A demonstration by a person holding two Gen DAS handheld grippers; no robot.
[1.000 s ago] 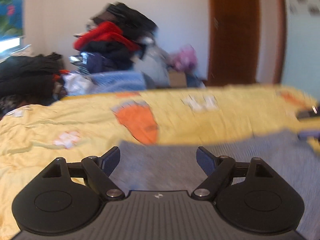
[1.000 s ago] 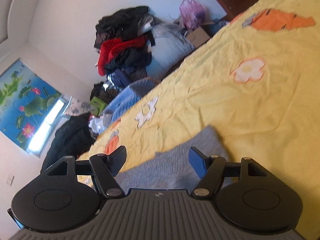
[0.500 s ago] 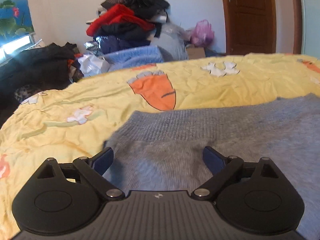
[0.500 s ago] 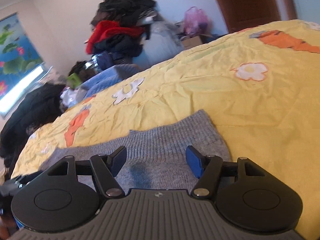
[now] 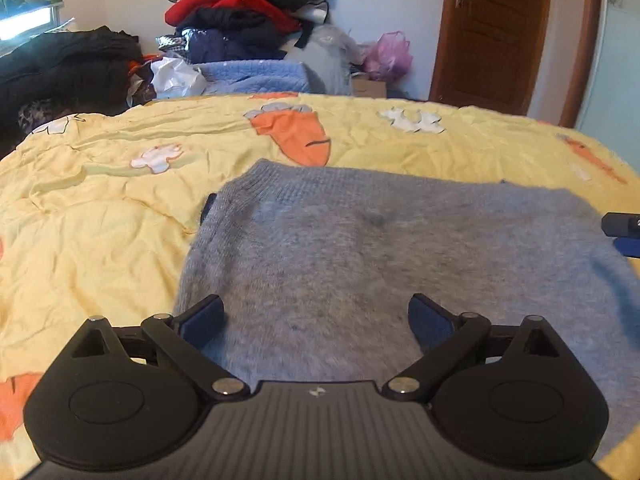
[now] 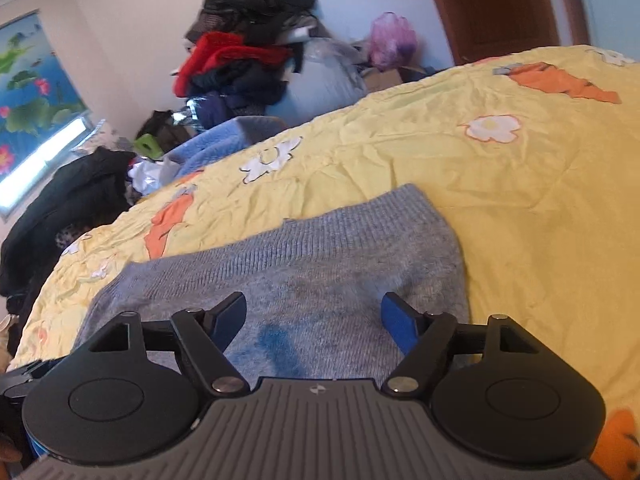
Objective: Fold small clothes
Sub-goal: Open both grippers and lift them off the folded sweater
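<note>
The grey sweater (image 5: 400, 256) lies flat on the bed (image 5: 100, 208) for folding, so the left claw (image 5: 316, 320) and right claw (image 6: 312, 320) hang over it, jaws apart, the right's just widened, gripping nothing.

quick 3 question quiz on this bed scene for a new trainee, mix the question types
1. True or false: the grey knitted garment lies spread flat on the yellow bedspread.
2. Multiple choice: what state is the left gripper in? A) shut on the garment B) open, with nothing pinched C) shut on the bedspread
3. Short answer: which printed motif sits on the bedspread just past the garment's far ribbed edge in the left wrist view?

Key
1. True.
2. B. Its jaws have just been opening, with the garment beneath them and unpinched. The right gripper is open too.
3. An orange carrot.
</note>
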